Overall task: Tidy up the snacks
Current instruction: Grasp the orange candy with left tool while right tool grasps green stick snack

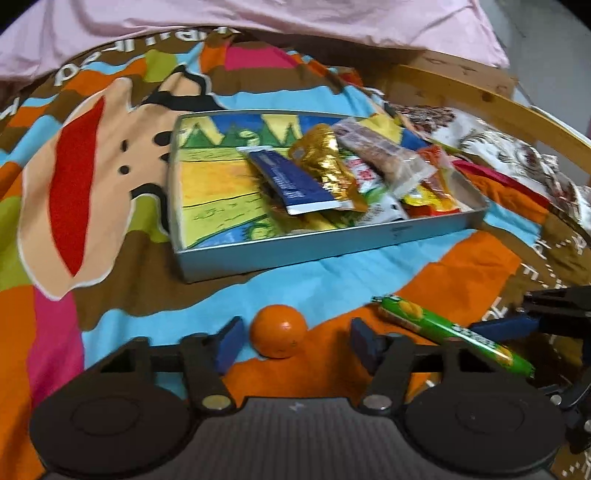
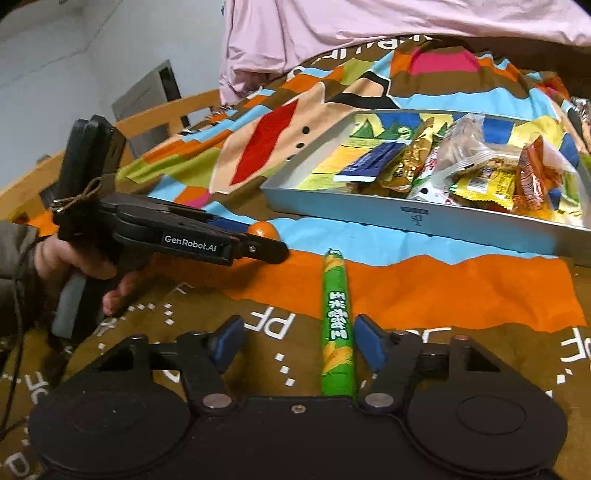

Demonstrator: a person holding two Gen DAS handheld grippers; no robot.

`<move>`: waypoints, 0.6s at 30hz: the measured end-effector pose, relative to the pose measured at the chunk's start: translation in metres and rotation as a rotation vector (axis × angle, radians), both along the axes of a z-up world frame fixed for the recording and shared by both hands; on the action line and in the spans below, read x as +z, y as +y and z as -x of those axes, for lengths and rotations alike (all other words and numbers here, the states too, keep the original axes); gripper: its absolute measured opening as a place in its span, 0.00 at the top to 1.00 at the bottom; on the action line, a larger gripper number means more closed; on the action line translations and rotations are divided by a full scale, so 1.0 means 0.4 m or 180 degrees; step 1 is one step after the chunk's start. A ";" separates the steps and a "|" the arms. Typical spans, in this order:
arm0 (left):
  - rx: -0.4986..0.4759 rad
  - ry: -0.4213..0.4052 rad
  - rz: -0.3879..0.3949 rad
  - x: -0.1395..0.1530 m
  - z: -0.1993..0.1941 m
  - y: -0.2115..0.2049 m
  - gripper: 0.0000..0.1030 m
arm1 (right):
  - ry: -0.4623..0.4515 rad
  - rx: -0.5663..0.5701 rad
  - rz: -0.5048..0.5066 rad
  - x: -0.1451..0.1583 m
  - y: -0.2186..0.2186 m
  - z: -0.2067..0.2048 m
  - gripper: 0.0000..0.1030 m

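A small orange fruit (image 1: pixel 279 330) rests on the patterned blanket between the blue pads of my left gripper (image 1: pixel 295 341), with a gap on each side; the gripper is open. A green corn-print snack stick (image 2: pixel 337 332) lies lengthwise between the pads of my right gripper (image 2: pixel 297 341), close against the right pad and well clear of the left one; this gripper is open too. The silver tin tray (image 1: pixel 332 243) lies beyond, holding several wrapped snacks. In the right wrist view, the left gripper (image 2: pixel 258 236) shows from the side with the orange fruit (image 2: pixel 263 230) at its tip.
Brown-and-white snack bags (image 1: pixel 498 147) lie on the blanket right of the tray. A curved wooden rail (image 1: pixel 517 107) borders the far side. Pink bedding (image 1: pixel 258 22) is heaped behind. A person's hand (image 2: pixel 74 266) grips the left gripper's handle.
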State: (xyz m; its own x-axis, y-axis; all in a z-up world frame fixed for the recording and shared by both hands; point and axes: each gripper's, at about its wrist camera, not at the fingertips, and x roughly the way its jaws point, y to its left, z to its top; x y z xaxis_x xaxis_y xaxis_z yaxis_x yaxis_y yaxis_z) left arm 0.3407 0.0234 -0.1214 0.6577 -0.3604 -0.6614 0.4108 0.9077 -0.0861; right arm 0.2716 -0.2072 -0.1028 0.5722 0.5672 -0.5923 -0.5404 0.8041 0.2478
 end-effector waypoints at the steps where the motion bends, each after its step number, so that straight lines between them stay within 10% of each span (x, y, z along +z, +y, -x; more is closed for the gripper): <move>1: 0.0040 -0.0007 -0.0009 -0.004 0.001 0.001 0.51 | -0.0032 -0.0024 0.0059 0.000 0.004 0.003 0.41; 5: 0.0146 -0.0078 -0.0025 -0.003 0.016 -0.001 0.65 | -0.0106 -0.0112 0.0214 0.000 0.013 0.006 0.53; 18: 0.0387 -0.0057 0.0050 0.016 0.116 -0.026 0.65 | -0.0132 -0.0212 0.0503 0.012 0.021 0.046 0.73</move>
